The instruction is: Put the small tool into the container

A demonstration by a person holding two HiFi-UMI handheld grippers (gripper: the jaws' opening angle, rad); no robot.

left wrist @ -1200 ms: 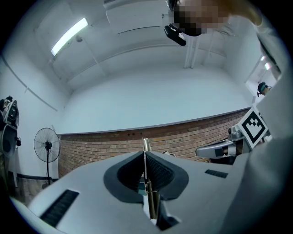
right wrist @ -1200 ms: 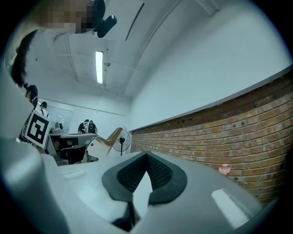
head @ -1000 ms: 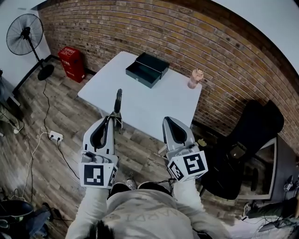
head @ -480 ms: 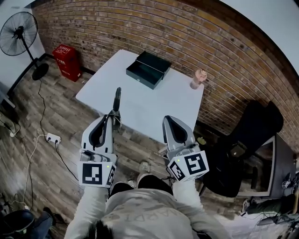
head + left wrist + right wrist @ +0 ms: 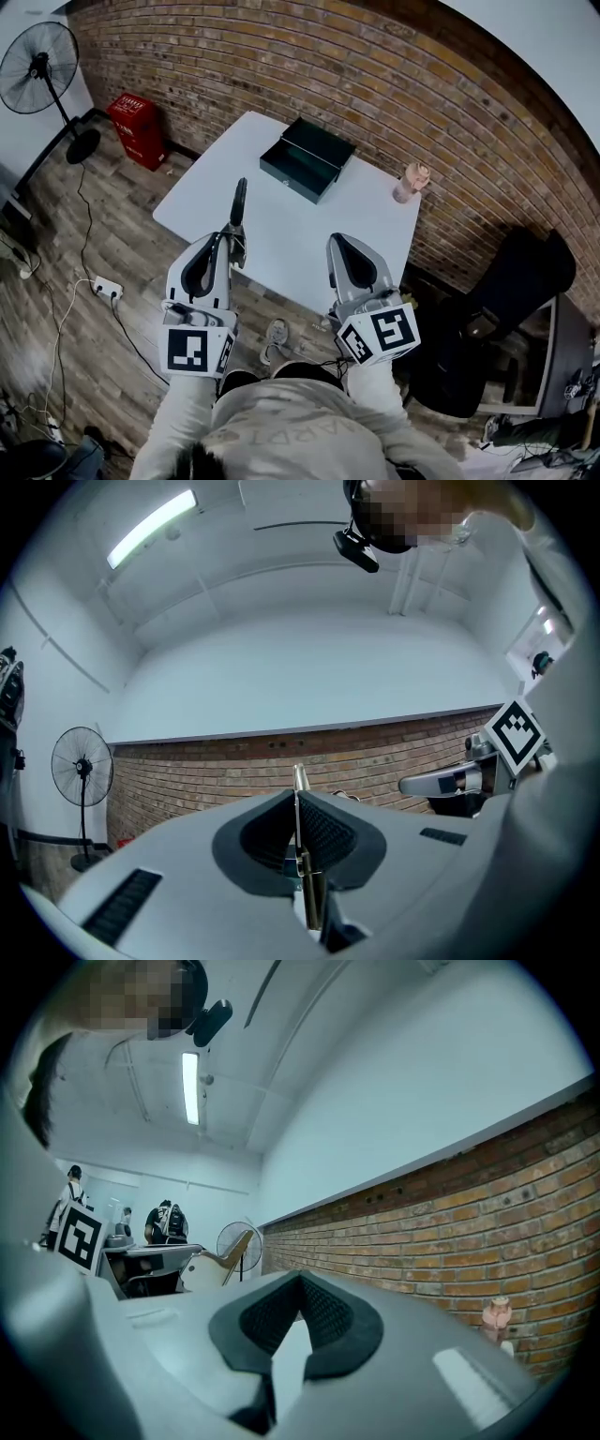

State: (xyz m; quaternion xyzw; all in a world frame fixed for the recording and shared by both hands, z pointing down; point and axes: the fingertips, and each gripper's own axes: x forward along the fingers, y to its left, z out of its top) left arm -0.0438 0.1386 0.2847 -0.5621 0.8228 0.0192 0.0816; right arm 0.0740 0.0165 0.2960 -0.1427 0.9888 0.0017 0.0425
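My left gripper (image 5: pixel 223 240) is closed tightly on the small tool (image 5: pixel 237 204). In the left gripper view the thin metal part of the tool (image 5: pixel 300 782) stands pressed between the two ribbed pads, and its end comes out past the jaw tips. In the head view its dark end points away from me, above the near part of the white table (image 5: pixel 281 230). My right gripper (image 5: pixel 337 242) is beside the left one, and its jaws are together with nothing between them (image 5: pixel 300 1279). The container is a dark box (image 5: pixel 302 170) with its lid open. It stands on the far part of the table, well apart from the tool. A pink bottle (image 5: pixel 410 183) stands near the table's right edge.
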